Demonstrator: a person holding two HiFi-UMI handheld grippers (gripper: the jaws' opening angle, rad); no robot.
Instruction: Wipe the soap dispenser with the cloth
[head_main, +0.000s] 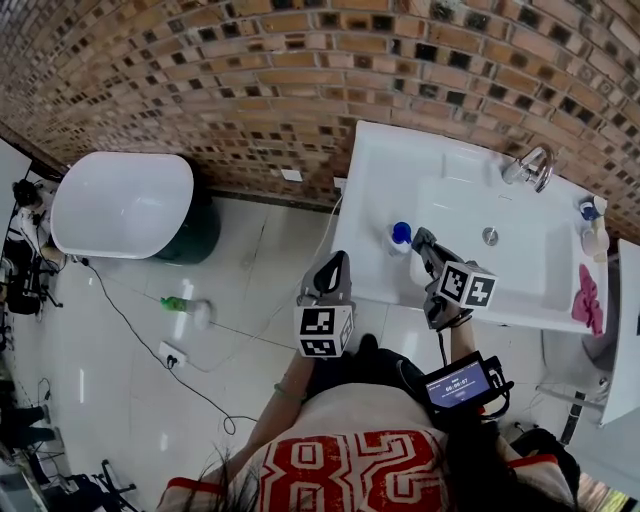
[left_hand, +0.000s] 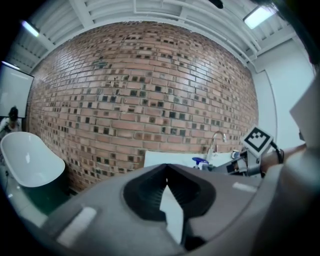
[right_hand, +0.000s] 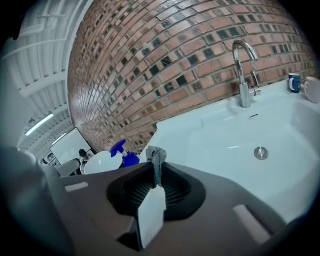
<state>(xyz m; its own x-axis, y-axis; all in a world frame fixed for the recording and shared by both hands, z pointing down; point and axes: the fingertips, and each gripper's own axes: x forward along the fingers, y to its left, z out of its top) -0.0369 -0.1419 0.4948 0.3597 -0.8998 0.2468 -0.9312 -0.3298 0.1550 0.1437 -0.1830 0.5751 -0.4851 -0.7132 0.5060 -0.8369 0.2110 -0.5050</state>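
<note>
The soap dispenser (head_main: 399, 236), white with a blue pump top (right_hand: 122, 152), stands on the left rim of the white sink (head_main: 520, 290). My right gripper (head_main: 421, 241) is right beside it, over the sink's front left corner, and is shut on a grey cloth (right_hand: 156, 159) that sticks up between its jaws. My left gripper (head_main: 336, 263) hangs over the floor just left of the sink, jaws together with nothing in them. From the left gripper view (left_hand: 166, 170) the pump top (left_hand: 200, 161) shows ahead to the right.
A chrome faucet (head_main: 531, 166) stands at the basin's back. Mugs (head_main: 592, 210) and a pink cloth (head_main: 589, 298) sit at the sink's right end. A white tub (head_main: 120, 204), a green bottle (head_main: 178, 304) and a power strip (head_main: 170, 354) with cable are on the floor at left.
</note>
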